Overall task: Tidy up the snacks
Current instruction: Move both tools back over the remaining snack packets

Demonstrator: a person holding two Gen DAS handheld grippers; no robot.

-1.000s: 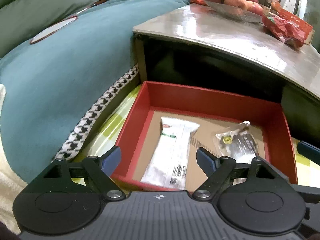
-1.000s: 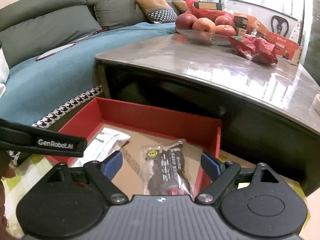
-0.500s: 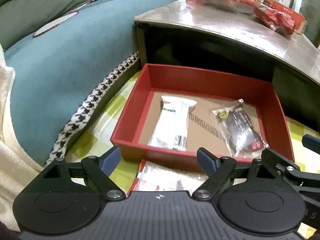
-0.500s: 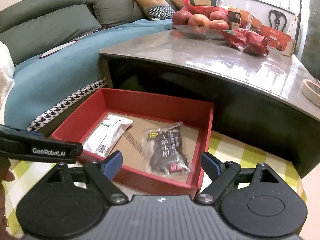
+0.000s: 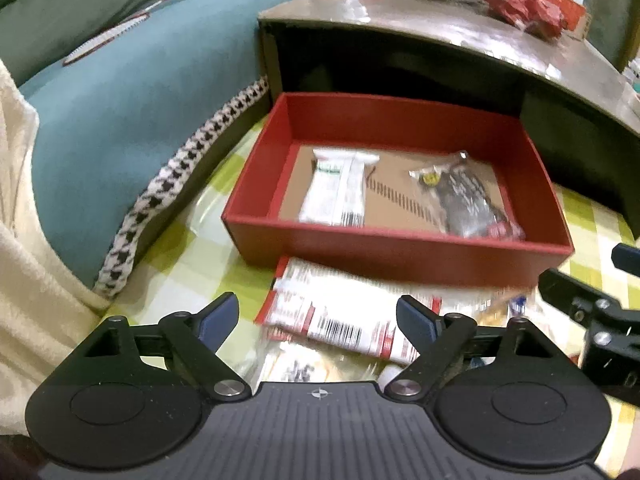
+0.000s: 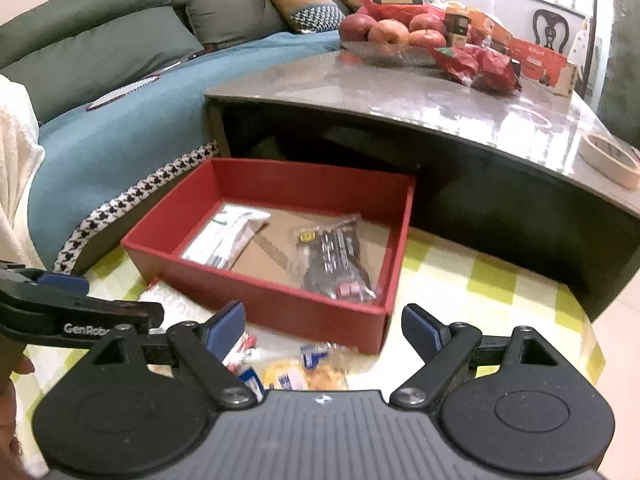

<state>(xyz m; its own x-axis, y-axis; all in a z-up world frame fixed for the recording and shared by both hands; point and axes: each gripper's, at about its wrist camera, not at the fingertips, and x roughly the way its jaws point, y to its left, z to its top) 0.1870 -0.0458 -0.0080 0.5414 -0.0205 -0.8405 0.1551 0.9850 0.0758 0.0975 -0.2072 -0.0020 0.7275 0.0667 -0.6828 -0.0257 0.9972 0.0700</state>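
Observation:
A red open box sits on a green-checked cloth. In it lie a white snack packet and a dark clear-wrapped snack. Loose snacks lie in front of the box: a white-and-red packet and a yellow packet. My left gripper is open and empty above the white-and-red packet. My right gripper is open and empty above the yellow packet, by the box's near wall.
A dark low table stands behind the box, with a bowl of apples, red snack bags and a tape roll. A teal-covered sofa runs along the left. A cream blanket is at near left.
Both grippers have pulled back and up from the box. The loose snacks on the cloth in front of the box have come into view. Both stayed open.

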